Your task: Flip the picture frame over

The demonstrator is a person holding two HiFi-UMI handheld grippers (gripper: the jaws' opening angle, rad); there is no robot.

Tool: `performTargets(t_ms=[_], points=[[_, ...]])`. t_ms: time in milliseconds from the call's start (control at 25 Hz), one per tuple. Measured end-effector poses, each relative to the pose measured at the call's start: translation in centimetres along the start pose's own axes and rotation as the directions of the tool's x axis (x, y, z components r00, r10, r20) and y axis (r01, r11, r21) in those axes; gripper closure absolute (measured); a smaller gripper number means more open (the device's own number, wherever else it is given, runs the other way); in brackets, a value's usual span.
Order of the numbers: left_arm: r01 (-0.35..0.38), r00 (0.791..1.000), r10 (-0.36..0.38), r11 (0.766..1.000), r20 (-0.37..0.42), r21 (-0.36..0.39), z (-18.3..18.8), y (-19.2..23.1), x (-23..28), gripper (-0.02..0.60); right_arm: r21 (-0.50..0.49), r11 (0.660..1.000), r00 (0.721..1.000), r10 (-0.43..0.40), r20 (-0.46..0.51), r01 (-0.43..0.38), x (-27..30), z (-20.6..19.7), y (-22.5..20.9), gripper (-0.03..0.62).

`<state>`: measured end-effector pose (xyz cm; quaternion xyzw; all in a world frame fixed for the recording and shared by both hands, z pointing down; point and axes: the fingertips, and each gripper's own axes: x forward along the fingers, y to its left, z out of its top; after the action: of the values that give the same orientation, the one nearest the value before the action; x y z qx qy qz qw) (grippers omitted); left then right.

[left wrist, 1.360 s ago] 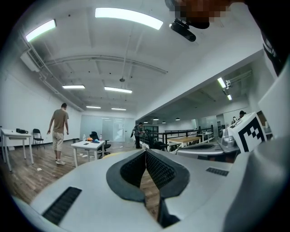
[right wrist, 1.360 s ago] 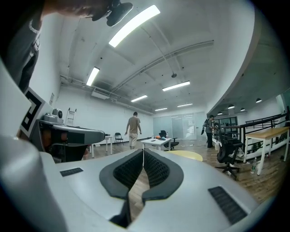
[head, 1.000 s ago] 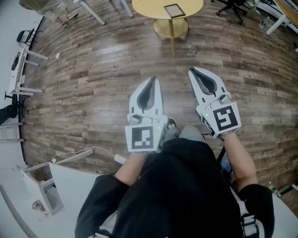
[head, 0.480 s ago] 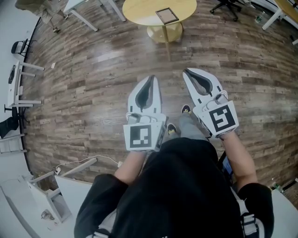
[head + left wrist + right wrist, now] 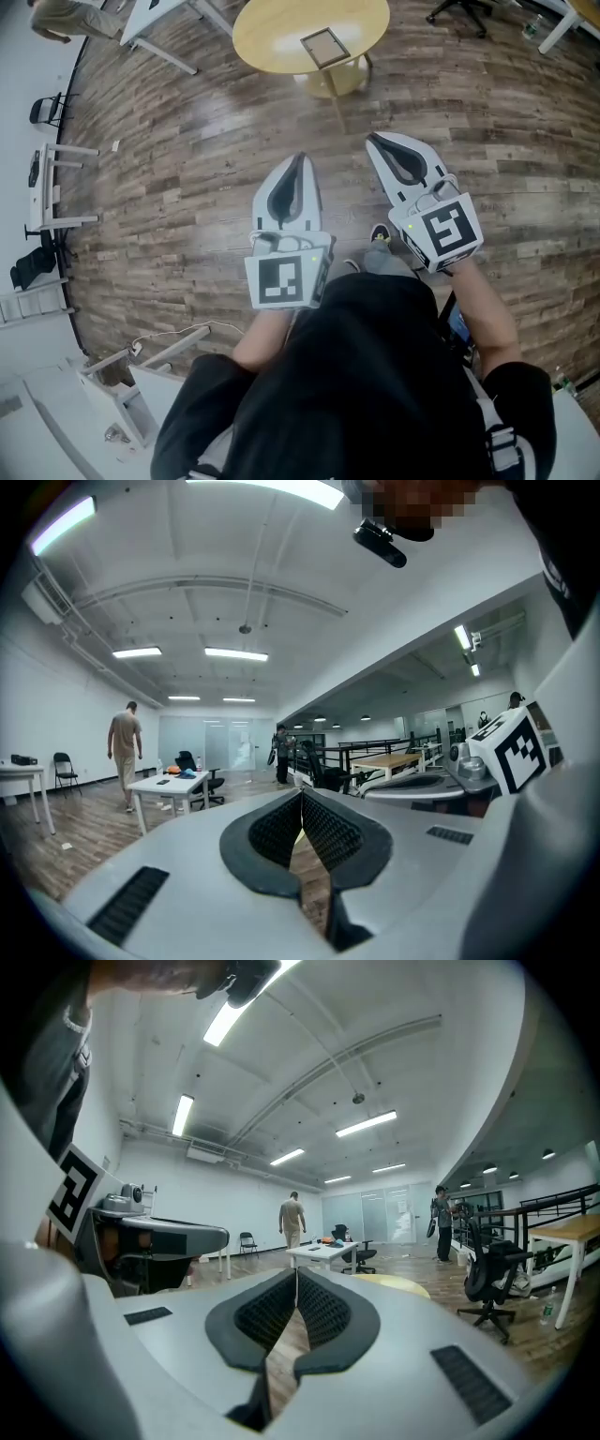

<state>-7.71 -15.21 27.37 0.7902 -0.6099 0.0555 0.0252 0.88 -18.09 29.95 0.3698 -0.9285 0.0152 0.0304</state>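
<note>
picture frame (image 5: 323,47) tiny on round table (image 5: 267,33), facing unclear; left hand-held gripper (image 5: 300,161), right hand-held gripper (image 5: 373,142) closed, empty.

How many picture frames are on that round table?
1. The picture frame lies near the middle of the round yellow table; the table's far edge is out of view.

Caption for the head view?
Left gripper and right gripper, both shut, face a dark picture frame on the round yellow table.

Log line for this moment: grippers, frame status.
left gripper: shut, empty | right gripper: shut, empty | picture frame: flat on round table, beyond both grippers, untouched | flip: not started
</note>
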Motion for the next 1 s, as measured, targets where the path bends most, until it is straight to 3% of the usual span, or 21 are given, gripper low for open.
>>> performTargets(t_ms=[160, 440, 720, 1000], points=[[-0.021, 0.999, 0.022, 1.0, -0.037, 0.02, -0.1, 0.3, 2.0, 0.558, 0.023, 1.0, 1.0, -0.01, 0.01, 0.01, 1.0, 0.2, -2.6, 0.574], [0.012, 1.0, -0.012, 1.0, -0.018, 0.006, 0.3, 1.4, 5.6, 0.558, 0.034, 0.999, 1.0, -0.028, -0.006, 0.029, 3.8, 0.1, -5.5, 0.574], [0.038, 0.999, -0.038, 0.999, 0.002, -0.025, 0.0, 6.3, 10.9, 0.558, 0.023, 0.999, 0.998, -0.038, -0.044, 0.039, 10.5, -0.2, -7.4, 0.574], [0.022, 1.0, -0.02, 0.995, 0.022, -0.099, -0.5, 14.4, 15.7, 0.558, -0.01, 0.999, 0.994, -0.033, -0.103, 0.032, 19.7, 0.2, -8.3, 0.574]])
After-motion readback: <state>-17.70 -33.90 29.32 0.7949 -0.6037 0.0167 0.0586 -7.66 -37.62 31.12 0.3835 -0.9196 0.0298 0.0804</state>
